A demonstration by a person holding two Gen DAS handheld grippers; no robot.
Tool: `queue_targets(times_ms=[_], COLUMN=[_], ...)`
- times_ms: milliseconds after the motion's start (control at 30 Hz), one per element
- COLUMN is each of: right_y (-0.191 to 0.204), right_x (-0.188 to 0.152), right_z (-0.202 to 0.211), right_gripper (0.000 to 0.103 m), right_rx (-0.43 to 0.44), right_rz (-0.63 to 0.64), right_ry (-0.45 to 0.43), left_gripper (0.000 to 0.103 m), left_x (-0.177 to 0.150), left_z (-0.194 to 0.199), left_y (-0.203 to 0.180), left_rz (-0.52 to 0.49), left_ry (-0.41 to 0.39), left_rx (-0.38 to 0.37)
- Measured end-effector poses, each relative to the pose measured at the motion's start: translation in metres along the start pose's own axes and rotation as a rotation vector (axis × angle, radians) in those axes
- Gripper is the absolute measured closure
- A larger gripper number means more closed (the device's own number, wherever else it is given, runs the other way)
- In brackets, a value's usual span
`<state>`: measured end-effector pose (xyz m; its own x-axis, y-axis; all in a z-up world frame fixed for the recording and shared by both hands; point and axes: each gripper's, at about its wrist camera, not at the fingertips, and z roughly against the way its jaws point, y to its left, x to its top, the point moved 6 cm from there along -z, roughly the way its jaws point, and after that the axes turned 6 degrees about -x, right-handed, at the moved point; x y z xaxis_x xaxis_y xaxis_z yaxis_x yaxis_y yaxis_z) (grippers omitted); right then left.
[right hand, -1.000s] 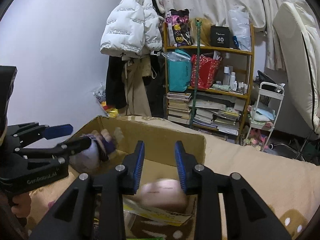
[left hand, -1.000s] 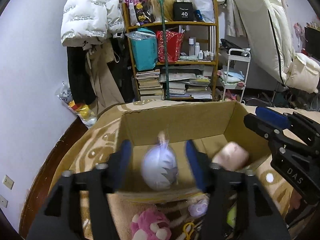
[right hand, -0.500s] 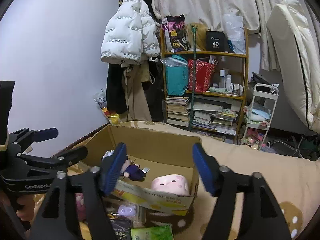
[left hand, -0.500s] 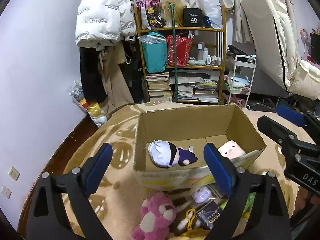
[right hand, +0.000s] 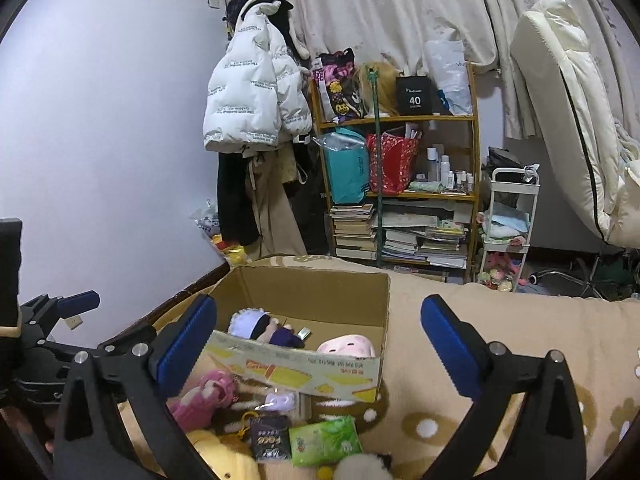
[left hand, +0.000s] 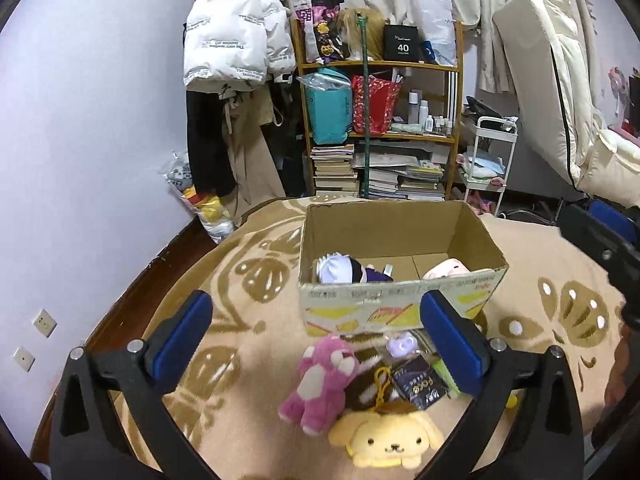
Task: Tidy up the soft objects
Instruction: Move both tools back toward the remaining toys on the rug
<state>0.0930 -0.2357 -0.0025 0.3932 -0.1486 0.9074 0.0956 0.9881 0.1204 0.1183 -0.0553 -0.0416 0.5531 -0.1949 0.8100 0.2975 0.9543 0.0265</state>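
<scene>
A cardboard box (left hand: 400,312) (right hand: 304,364) stands on the patterned blanket. Inside lie a white-haired doll (left hand: 336,270) (right hand: 252,322) and a pink square plush (left hand: 446,270) (right hand: 348,346). In front of the box lie a pink bear (left hand: 320,380) (right hand: 208,396), a yellow dog plush (left hand: 386,440), a small purple plush (left hand: 402,346) (right hand: 280,402), a black packet (left hand: 420,384) and a green packet (right hand: 324,438). My left gripper (left hand: 316,332) and right gripper (right hand: 318,320) hover short of the box, jaws opening wide, nothing between them.
Behind the box a wooden shelf (left hand: 376,132) holds books and bags, with a white puffer jacket (left hand: 232,40) hanging at its left. A white cart (left hand: 488,160) and an upended mattress (left hand: 560,92) stand at the right. The wall (left hand: 80,160) runs along the left.
Both grippers let go of their toys: the white-haired doll and the pink plush now lie in the box. Both sets of jaws spread wide and drew back and upward from the box.
</scene>
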Motion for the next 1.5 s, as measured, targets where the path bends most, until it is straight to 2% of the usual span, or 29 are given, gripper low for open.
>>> queue_targets(times_ms=[400, 567, 900, 1267, 1500], right_y=[-0.005, -0.013, -0.01, -0.008, -0.018], right_x=[-0.015, -0.027, -0.042, -0.054, -0.062], right_z=[0.049, 0.056, 0.048, 0.039, 0.031], right_gripper=[0.0, 0.0, 0.0, 0.0, 0.0], right_rx=[-0.033, -0.045, -0.054, -0.074, -0.091], right_rz=[-0.021, -0.038, -0.048, -0.038, -0.061], right_ry=[0.016, 0.037, 0.073, 0.111, 0.154], left_gripper=[0.0, 0.0, 0.0, 0.001, 0.001], left_x=[-0.028, -0.038, -0.049, -0.058, -0.069], left_z=[0.021, 0.018, 0.011, -0.001, -0.015], left_y=[-0.001, 0.001, -0.008, -0.006, -0.013], left_rz=[-0.041, -0.025, -0.042, -0.016, -0.024], left_ry=[0.058, 0.097, 0.127, 0.17, 0.236], left_rx=[0.02, -0.007, -0.052, -0.059, -0.096])
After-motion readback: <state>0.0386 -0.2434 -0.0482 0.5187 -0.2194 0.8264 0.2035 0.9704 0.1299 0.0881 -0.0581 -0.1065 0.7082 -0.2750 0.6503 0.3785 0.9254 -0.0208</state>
